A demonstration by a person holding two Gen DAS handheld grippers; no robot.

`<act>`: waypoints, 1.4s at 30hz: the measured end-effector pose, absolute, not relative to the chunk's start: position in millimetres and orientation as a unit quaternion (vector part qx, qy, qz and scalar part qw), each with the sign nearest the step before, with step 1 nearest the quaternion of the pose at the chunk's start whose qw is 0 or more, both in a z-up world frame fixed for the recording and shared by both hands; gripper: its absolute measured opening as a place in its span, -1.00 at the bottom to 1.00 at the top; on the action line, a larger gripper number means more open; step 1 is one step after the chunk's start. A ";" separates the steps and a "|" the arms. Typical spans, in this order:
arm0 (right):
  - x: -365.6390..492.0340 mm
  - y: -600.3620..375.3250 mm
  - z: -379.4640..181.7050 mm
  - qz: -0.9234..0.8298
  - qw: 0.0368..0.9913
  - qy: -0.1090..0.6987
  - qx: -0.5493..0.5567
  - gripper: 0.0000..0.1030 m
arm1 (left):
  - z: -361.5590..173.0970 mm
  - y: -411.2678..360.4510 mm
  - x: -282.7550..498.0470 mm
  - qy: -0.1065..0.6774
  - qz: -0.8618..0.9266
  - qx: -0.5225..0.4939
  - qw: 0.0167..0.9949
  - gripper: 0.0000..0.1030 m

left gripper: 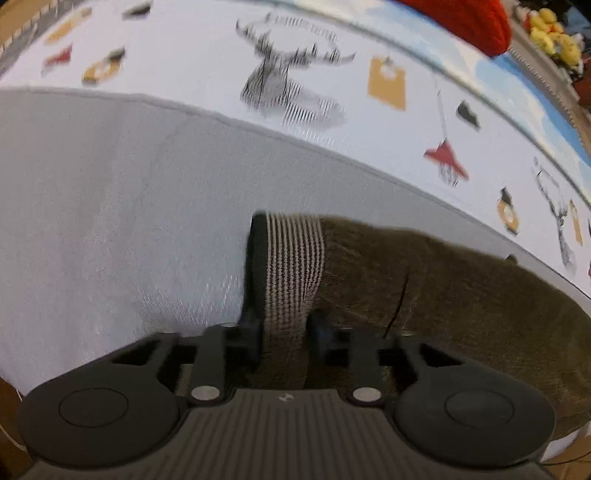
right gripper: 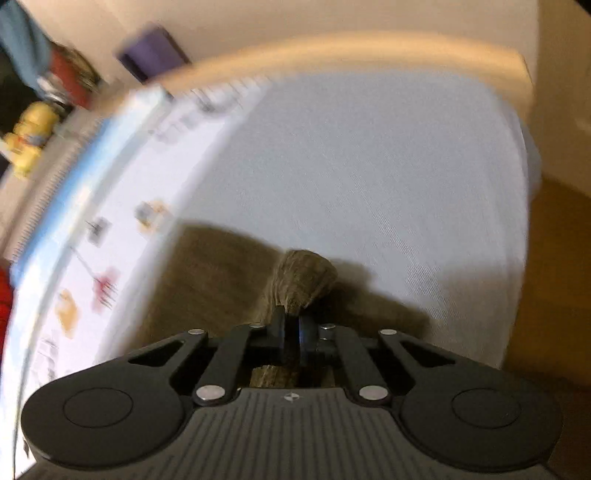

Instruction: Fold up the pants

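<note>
The olive-brown pants [left gripper: 443, 288] lie on a pale grey sheet [left gripper: 110, 203], stretching off to the right in the left wrist view. Their striped elastic waistband [left gripper: 295, 266] stands up between the jaws of my left gripper [left gripper: 286, 328], which is shut on it. In the right wrist view my right gripper [right gripper: 291, 328] is shut on a bunched fold of the pants [right gripper: 303, 277], lifted a little above the flat part of the pants [right gripper: 214, 266] to its left. The view is blurred.
A white cover printed with deer and tags [left gripper: 295, 74] lies beyond the grey sheet. A red item [left gripper: 472, 18] and yellow plush toys [left gripper: 550, 33] sit at the far right. The sheet's edge drops to a wooden floor [right gripper: 546, 258] on the right.
</note>
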State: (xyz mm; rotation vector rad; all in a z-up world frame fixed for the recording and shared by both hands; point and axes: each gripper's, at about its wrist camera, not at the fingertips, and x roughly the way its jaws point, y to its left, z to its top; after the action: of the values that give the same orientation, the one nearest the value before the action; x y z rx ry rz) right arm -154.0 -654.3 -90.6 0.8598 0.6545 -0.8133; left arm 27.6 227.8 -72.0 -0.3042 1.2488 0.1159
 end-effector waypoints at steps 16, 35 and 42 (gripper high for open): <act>-189.9 -663.3 -106.4 -0.450 0.710 0.371 0.395 -0.75 | -70.8 226.1 -7.1 0.609 0.027 -0.043 0.791 -0.26; -119.6 -599.4 -113.1 -0.315 0.781 0.480 0.244 -0.27 | -85.6 189.8 -6.2 0.623 -0.070 -0.024 0.779 -0.36; -82.9 -553.0 -70.1 -0.222 0.877 0.381 0.190 -0.26 | -94.2 193.1 -1.8 0.628 -0.044 -0.006 0.777 -0.60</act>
State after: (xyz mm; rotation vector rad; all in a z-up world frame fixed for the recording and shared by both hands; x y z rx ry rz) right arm -82.9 -553.0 -70.1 0.3961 0.7940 -0.4627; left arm -1.8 193.1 -94.2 -0.0137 1.3575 -0.0957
